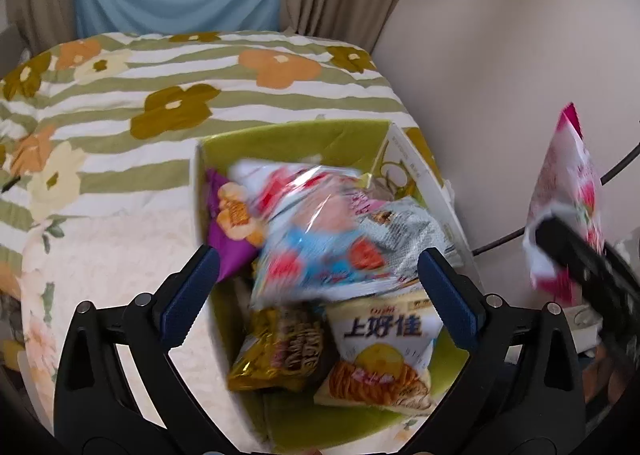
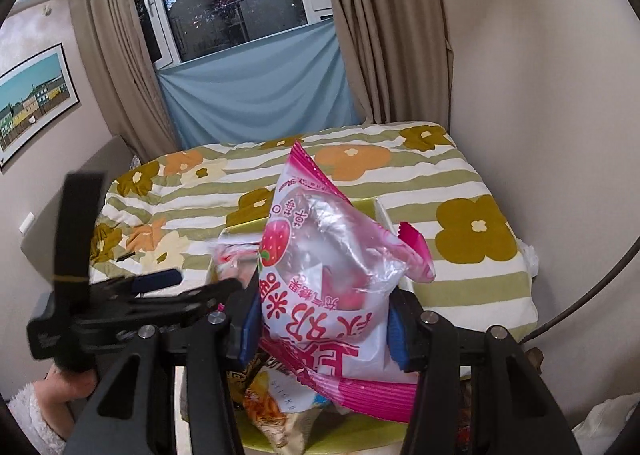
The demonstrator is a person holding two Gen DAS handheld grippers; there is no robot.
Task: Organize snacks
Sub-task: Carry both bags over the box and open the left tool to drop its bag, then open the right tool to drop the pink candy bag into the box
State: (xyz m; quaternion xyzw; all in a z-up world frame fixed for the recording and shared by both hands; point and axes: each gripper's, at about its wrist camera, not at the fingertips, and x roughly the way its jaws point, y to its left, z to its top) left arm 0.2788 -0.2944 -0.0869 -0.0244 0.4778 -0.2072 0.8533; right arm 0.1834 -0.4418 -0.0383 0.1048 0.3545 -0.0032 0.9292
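Right gripper (image 2: 320,335) pinches pink bag (image 2: 320,255) low on its body, bag upright between pads, top corner pointing up; held above box (image 1: 280,139), likely so it can drop in on top. Left gripper (image 1: 316,295) spread wide over box, nothing between its pads; blurred blue-red packet (image 1: 316,239) lies just ahead, atop pile. Box sits on floral quilt (image 1: 160,95), near wall. Yellow chips bag (image 1: 380,355) and gold packet (image 1: 280,351) lie below. Pink bag hangs right of box in left view.

blurred: red-blue snack bag (image 1: 320,239) | hidden beneath: box (image 1: 280,139) floor
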